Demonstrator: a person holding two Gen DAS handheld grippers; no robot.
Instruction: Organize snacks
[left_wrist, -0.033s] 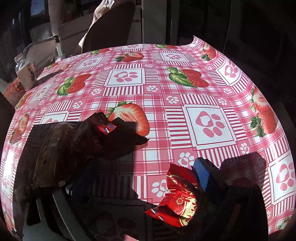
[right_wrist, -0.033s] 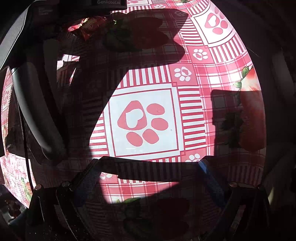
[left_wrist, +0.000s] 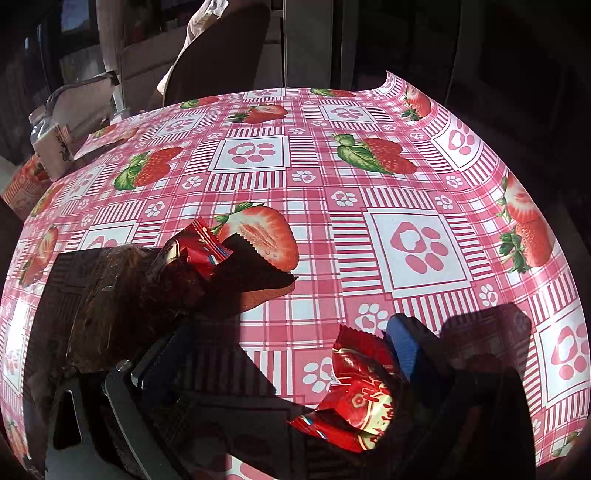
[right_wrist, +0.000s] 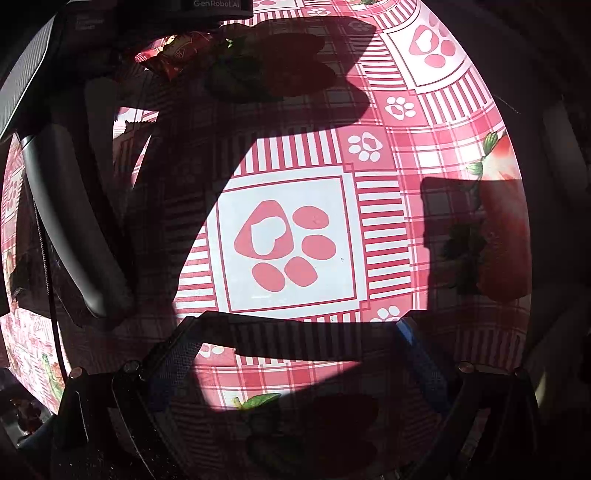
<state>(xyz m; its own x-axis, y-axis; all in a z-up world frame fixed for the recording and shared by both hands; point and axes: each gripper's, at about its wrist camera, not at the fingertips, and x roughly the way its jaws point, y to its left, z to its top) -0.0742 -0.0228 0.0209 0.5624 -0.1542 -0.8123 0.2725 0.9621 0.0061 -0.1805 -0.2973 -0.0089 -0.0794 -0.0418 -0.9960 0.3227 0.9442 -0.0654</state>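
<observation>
In the left wrist view a red foil snack packet (left_wrist: 358, 391) lies on the strawberry tablecloth (left_wrist: 424, 251), resting against the blue right finger (left_wrist: 404, 347) of my left gripper (left_wrist: 288, 347). The jaws stand wide open and do not press on it. Another red packet (left_wrist: 195, 247) rests on a dark brown snack bag (left_wrist: 122, 295) in shadow at the left. My right gripper (right_wrist: 295, 332) hangs open over a paw print (right_wrist: 284, 243) with nothing between its fingers. A red packet (right_wrist: 173, 51) shows at the top left of the right wrist view.
A small carton and a bottle (left_wrist: 51, 147) stand at the far left of the table. A chair (left_wrist: 221, 48) sits behind the far edge. The cloth curls up at the far right corner (left_wrist: 391, 81). The other gripper's dark body (right_wrist: 74, 221) fills the left of the right wrist view.
</observation>
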